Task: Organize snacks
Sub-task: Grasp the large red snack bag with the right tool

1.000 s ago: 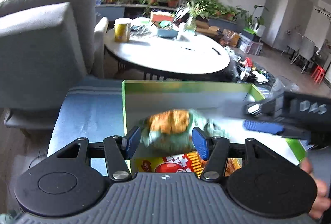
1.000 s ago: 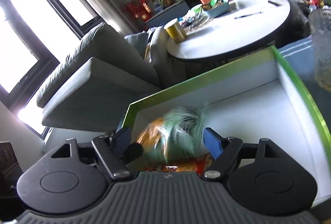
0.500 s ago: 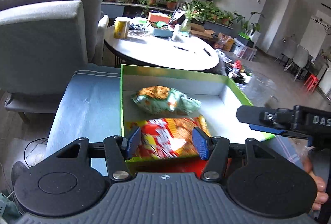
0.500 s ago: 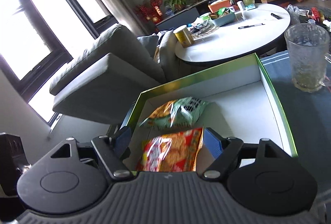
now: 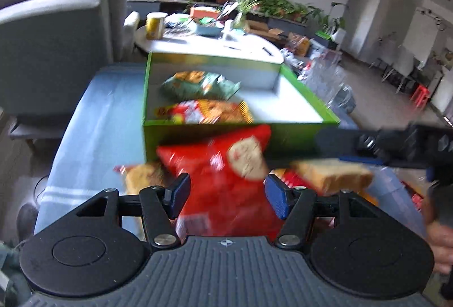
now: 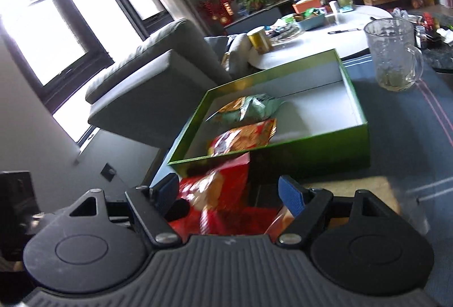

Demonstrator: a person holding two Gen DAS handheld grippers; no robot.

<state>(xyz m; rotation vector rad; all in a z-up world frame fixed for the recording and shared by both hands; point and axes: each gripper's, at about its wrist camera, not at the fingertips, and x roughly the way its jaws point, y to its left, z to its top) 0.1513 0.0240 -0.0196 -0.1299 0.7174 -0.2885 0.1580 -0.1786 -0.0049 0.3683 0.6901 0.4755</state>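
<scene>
Blue-padded and parted, the left gripper [image 5: 225,193] frames a crinkly red foil snack bag [image 5: 223,165] that lies straight ahead of it and just below, its jaws having just been opening; the bag sits in the gap between the pads, but blur hides whether either pad touches it, and nothing looks pinched. That bag's long axis runs away from the gripper toward the near wall of the shallow green cardboard box [image 5: 283,134], so a grip across its width looks the natural one. Beside it lie an orange-printed packet [image 5: 141,179] to the left and a tan bread-picture packet [image 5: 331,176] to the right. From the right wrist, the right gripper [image 6: 229,195] also stands parted and empty-handed, the same red bag low between its fingers. Both hands seem about equally near. Inside the box already rest a pale green crisp bag [image 5: 198,84] and a red-and-orange packet [image 5: 206,111].
</scene>
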